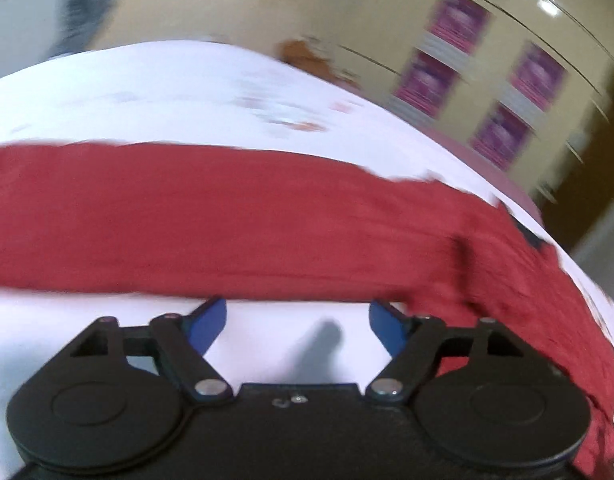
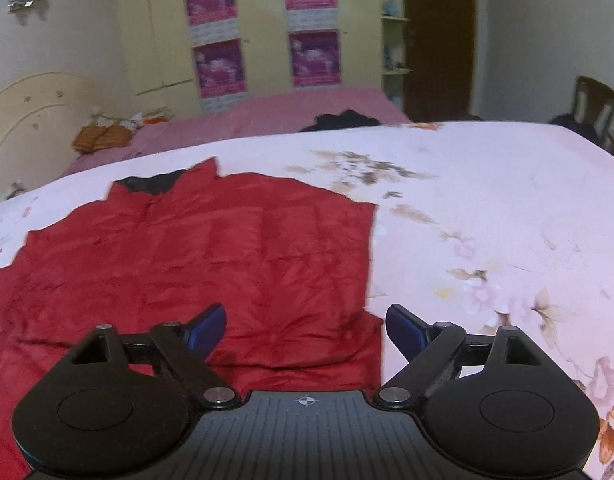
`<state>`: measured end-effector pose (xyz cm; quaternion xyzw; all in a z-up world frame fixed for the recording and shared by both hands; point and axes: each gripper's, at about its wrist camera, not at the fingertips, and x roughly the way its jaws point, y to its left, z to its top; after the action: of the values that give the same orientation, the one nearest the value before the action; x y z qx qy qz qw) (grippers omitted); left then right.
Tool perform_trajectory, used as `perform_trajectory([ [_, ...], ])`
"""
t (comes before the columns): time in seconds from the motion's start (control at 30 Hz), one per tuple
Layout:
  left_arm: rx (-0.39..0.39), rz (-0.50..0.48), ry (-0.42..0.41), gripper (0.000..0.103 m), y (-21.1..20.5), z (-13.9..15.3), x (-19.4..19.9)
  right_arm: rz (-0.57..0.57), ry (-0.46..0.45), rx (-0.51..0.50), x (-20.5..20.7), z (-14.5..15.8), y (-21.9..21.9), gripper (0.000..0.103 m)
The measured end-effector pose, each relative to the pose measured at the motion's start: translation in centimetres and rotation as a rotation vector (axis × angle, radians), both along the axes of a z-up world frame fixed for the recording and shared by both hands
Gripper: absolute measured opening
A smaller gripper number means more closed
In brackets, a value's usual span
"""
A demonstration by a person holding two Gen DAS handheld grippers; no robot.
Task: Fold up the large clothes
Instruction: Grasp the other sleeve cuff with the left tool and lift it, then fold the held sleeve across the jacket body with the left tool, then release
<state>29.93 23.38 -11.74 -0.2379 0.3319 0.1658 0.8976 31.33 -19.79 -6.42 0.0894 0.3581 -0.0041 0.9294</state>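
A large red quilted jacket (image 2: 211, 248) lies flat on a white floral bedspread (image 2: 487, 208), dark collar lining at the far end. My right gripper (image 2: 305, 328) is open and empty, hovering over the jacket's near right corner. In the blurred left wrist view the jacket (image 1: 227, 220) shows as a wide red band across the bedspread (image 1: 147, 92). My left gripper (image 1: 297, 320) is open and empty, its blue fingertips (image 1: 209, 320) just short of the jacket's near edge.
A second bed with a pink cover (image 2: 291, 112) stands behind, with a dark garment (image 2: 343, 120) on it. A yellow wardrobe with purple posters (image 2: 263, 32) lines the far wall. A wooden chair (image 2: 591, 108) is at the far right, a cream headboard (image 2: 31, 120) at the left.
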Motion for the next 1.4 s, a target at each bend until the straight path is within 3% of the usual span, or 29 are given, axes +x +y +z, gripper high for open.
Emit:
perform_trajectory([
  [0.1, -0.027, 0.128, -0.044, 0.071, 3.2, -0.1, -4.4, 0.009, -0.002, 0.012, -0.2, -0.5, 0.7, 0.086],
  [0.27, -0.188, 0.411, -0.167, 0.07, 8.3, -0.5, -9.8, -0.009, 0.026, -0.003, 0.6, -1.3, 2.2, 0.086],
  [0.33, -0.269, 0.472, -0.231, 0.07, 10.3, -1.0, -10.9, -0.011, 0.029, 0.002, 1.0, -1.2, 2.6, 0.086],
  [0.53, -0.407, 0.633, -0.372, 0.067, 13.5, -2.2, -12.0, -0.019, 0.024, -0.006, 1.6, -0.9, 3.1, 0.086],
  [0.63, -0.387, 0.65, -0.357, 0.038, 14.0, -2.4, -11.0, -0.039, 0.029, -0.012, 1.7, -0.9, 3.0, 0.086],
  [0.67, -0.372, 0.638, -0.333, 0.011, 14.0, -2.4, -10.6, -0.048, 0.031, -0.013, 1.8, -0.9, 2.9, 0.086],
  [0.7, -0.369, 0.618, -0.332, 0.008, 14.1, -2.3, -10.3, -0.055, 0.032, -0.01, 1.8, -0.9, 2.7, 0.086],
  [0.8, -0.275, 0.526, -0.32, 0.008, 12.8, -0.6, -8.5, -0.071, 0.034, -0.01, 2.0, -0.8, 2.1, 0.086],
  [1.03, -0.1, 0.1, -0.307, 0.008, 3.1, 3.5, 0.0, -0.099, 0.06, -0.017, 2.7, -0.9, 1.5, 0.086],
  [1.17, -0.038, -0.145, -0.281, 0.008, -4.0, 4.6, 4.7, -0.113, 0.059, -0.009, 2.6, -1.1, 0.8, 0.086],
  [1.33, 0.025, -0.357, -0.23, 0.008, -11.7, 4.7, 8.9, -0.124, 0.075, 0.033, 2.5, -1.2, -1.3, 0.086],
  [1.4, 0.043, -0.417, -0.201, 0.008, -14.4, 4.4, 9.9, -0.138, 0.079, 0.04, 2.3, -1.1, -2.2, 0.096],
])
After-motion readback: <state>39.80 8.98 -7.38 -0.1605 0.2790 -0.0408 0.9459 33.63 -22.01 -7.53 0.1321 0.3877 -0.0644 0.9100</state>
